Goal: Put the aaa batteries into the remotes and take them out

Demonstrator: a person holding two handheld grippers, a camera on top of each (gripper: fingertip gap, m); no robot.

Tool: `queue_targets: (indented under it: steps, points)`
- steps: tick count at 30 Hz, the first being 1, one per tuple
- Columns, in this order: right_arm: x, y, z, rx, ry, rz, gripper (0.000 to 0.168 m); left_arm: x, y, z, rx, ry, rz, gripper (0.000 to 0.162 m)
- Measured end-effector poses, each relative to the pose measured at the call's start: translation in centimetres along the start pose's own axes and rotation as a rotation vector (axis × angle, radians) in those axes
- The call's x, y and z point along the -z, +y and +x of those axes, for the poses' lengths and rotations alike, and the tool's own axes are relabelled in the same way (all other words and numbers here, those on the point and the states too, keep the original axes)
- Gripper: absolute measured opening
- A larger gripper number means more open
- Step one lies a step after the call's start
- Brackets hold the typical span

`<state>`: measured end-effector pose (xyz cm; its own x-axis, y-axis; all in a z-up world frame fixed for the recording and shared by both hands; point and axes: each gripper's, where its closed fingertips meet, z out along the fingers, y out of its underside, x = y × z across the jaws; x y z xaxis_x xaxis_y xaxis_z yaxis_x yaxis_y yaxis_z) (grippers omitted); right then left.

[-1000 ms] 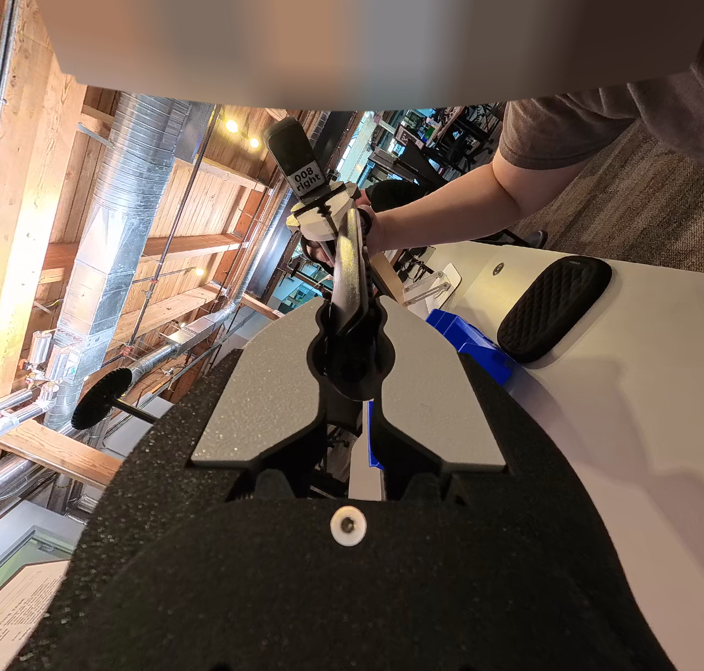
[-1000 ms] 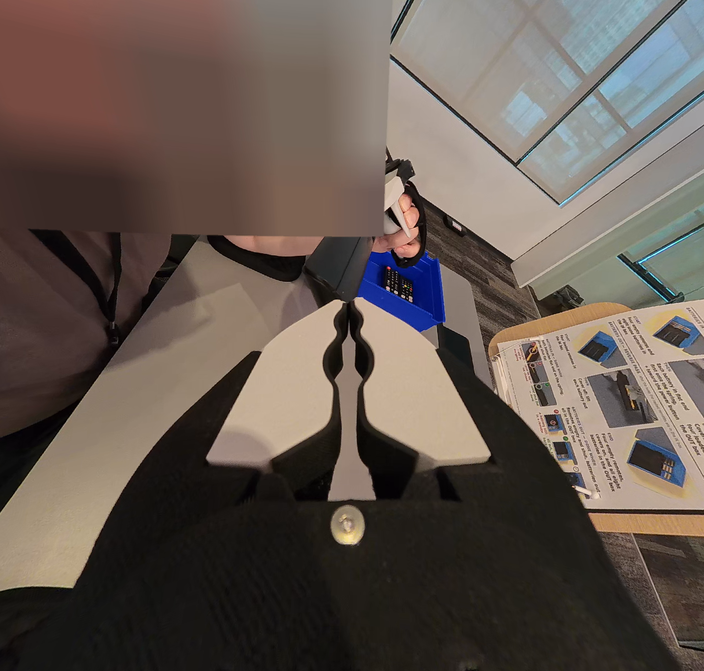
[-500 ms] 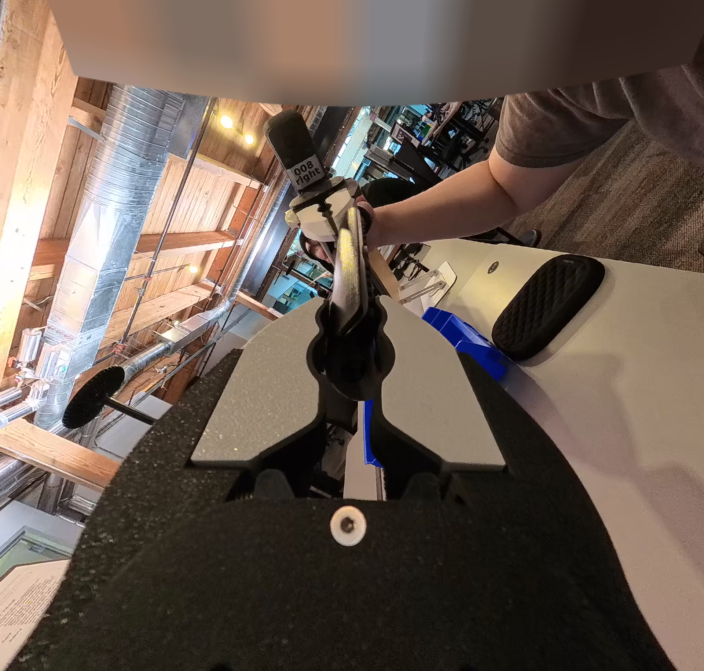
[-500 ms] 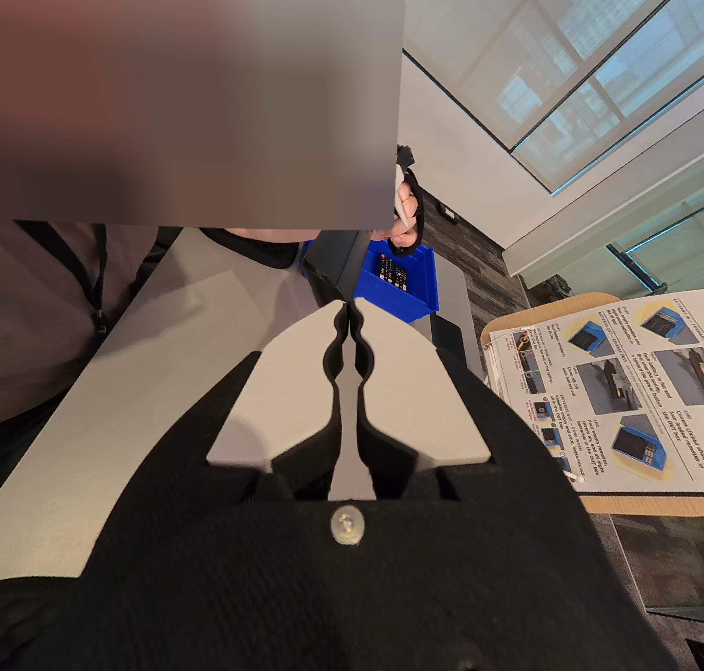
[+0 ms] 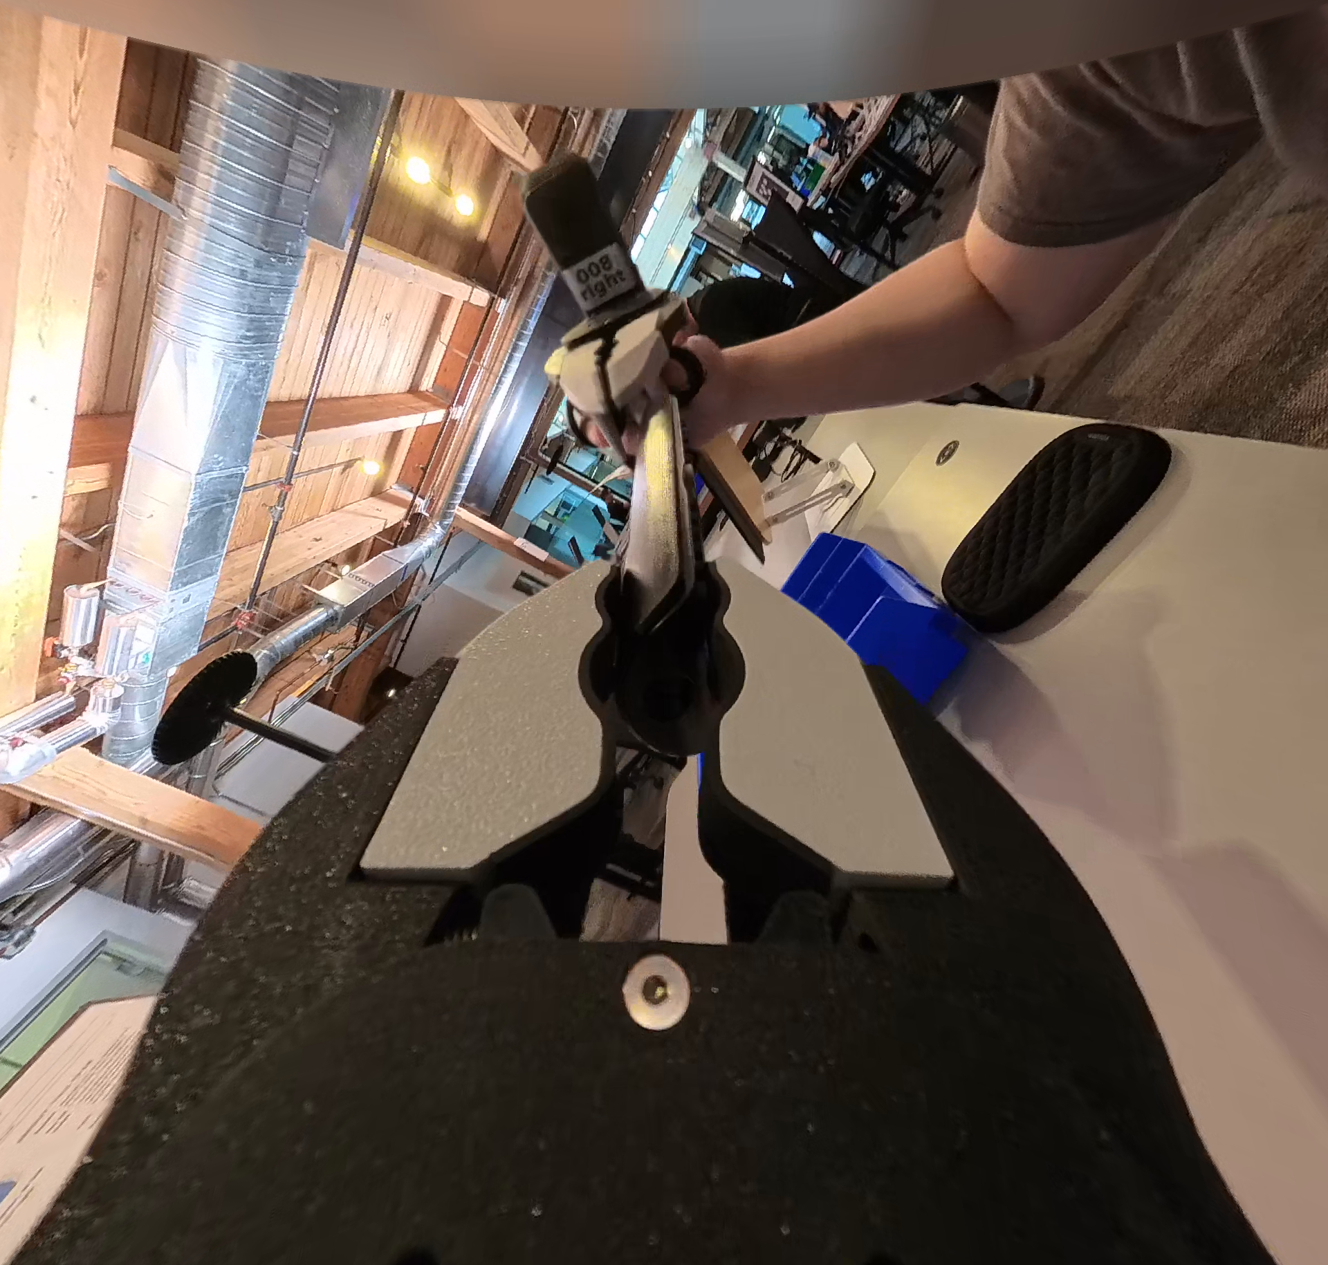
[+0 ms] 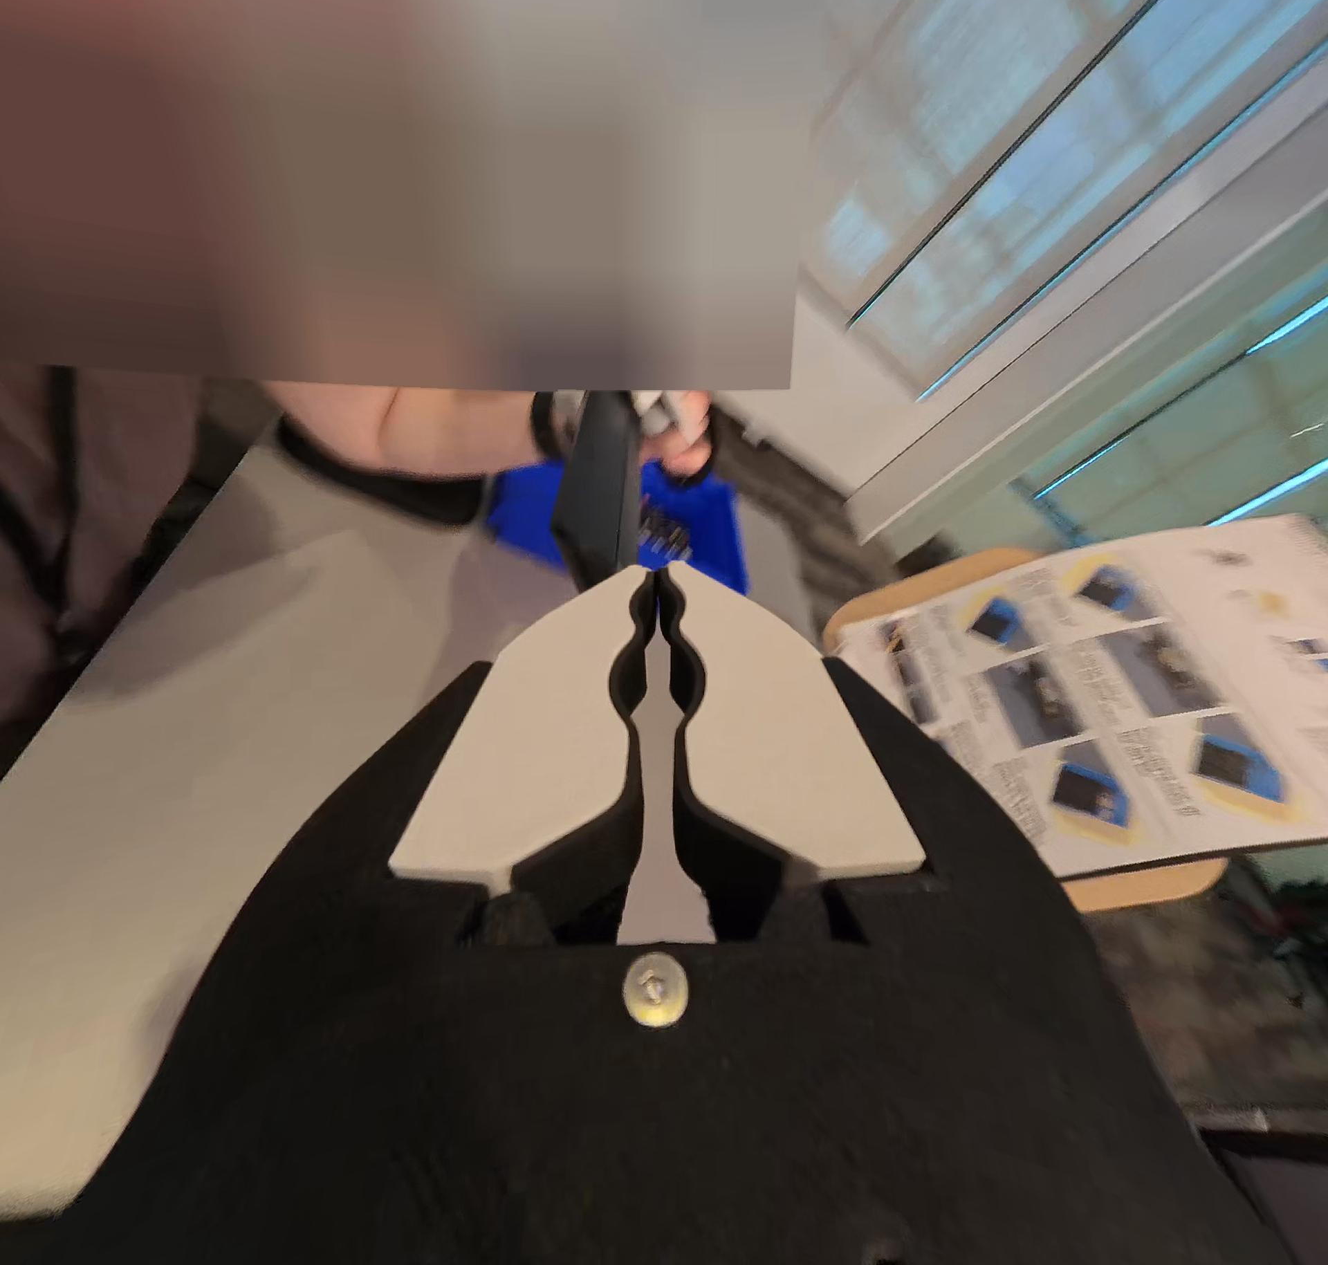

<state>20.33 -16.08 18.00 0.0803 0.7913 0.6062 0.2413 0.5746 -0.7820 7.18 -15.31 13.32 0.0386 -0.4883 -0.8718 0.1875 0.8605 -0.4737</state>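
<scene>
My left gripper (image 5: 657, 627) is shut on one end of a long black remote (image 5: 657, 505) and holds it in the air above the white table (image 5: 1164, 835). The remote reaches away toward my right gripper, which shows farther off in a person's hand (image 5: 611, 368). In the right wrist view my right gripper (image 6: 655, 573) is shut, its tips right at the near end of the remote (image 6: 600, 497). I cannot tell if they pinch anything. No batteries show.
A blue bin (image 5: 877, 620) stands on the table; it holds another remote (image 6: 665, 537). A black quilted pad (image 5: 1049, 526) lies beyond it. A picture instruction sheet (image 6: 1078, 699) lies on a round wooden table at the right. The person stands close behind.
The right wrist view has swung and blurred with motion; the remote now stands more upright ahead of the right tips. The left gripper keeps its hold on the remote.
</scene>
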Motion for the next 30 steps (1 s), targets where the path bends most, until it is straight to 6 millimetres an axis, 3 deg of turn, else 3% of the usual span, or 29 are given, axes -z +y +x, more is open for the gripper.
queue_targets:
  steps: [1, 2, 3, 5, 11, 17, 23, 26, 27, 29, 30]
  points:
    - [0.1, -0.1, 0.2, 0.004, 0.042, 0.02, 0.009, 0.1, 0.3, -0.1, -0.004, -0.002, -0.019, 0.021]
    - [0.0, 0.2, 0.3, 0.019, 0.082, 0.0, 0.029, 0.1, 0.8, 0.0, -0.003, 0.003, -0.041, 0.021]
    - [-0.4, 0.9, 0.2, 0.049, 0.106, -0.046, 0.039, 0.2, 1.3, 0.0, -0.001, 0.01, -0.065, 0.021]
    - [-1.5, 2.4, -0.2, 0.104, 0.108, -0.147, 0.045, 0.2, 2.6, 0.1, 0.017, 0.018, -0.107, 0.021]
    - [-6.0, 7.3, 0.1, 0.114, 0.046, -0.412, 0.049, -0.4, 6.2, 0.5, 0.104, 0.026, -0.199, 0.021]
    - [-8.8, 10.6, 0.5, 0.137, -0.007, -0.605, 0.045, -0.4, 7.6, 0.8, 0.157, 0.029, -0.202, 0.02]
    - [-9.8, 11.3, 0.1, 0.158, -0.048, -0.625, 0.043, 0.0, 7.4, 0.6, 0.179, 0.032, -0.173, 0.018]
    - [-11.5, 12.0, 0.3, 0.096, -0.036, -0.537, 0.023, -0.3, 8.1, 1.2, 0.186, 0.046, -0.2, 0.016]
    - [-12.4, 13.1, 0.1, 0.055, -0.046, -0.533, 0.027, -0.6, 8.3, 1.4, 0.216, 0.058, -0.193, 0.017]
    - [-13.8, 15.6, 0.1, 0.027, -0.023, -0.562, 0.052, -0.8, 8.5, 1.8, 0.236, 0.072, -0.183, 0.016]
    - [-14.3, 16.5, -0.3, 0.026, -0.03, -0.557, 0.053, -0.9, 8.6, 1.9, 0.227, 0.077, -0.199, 0.016]
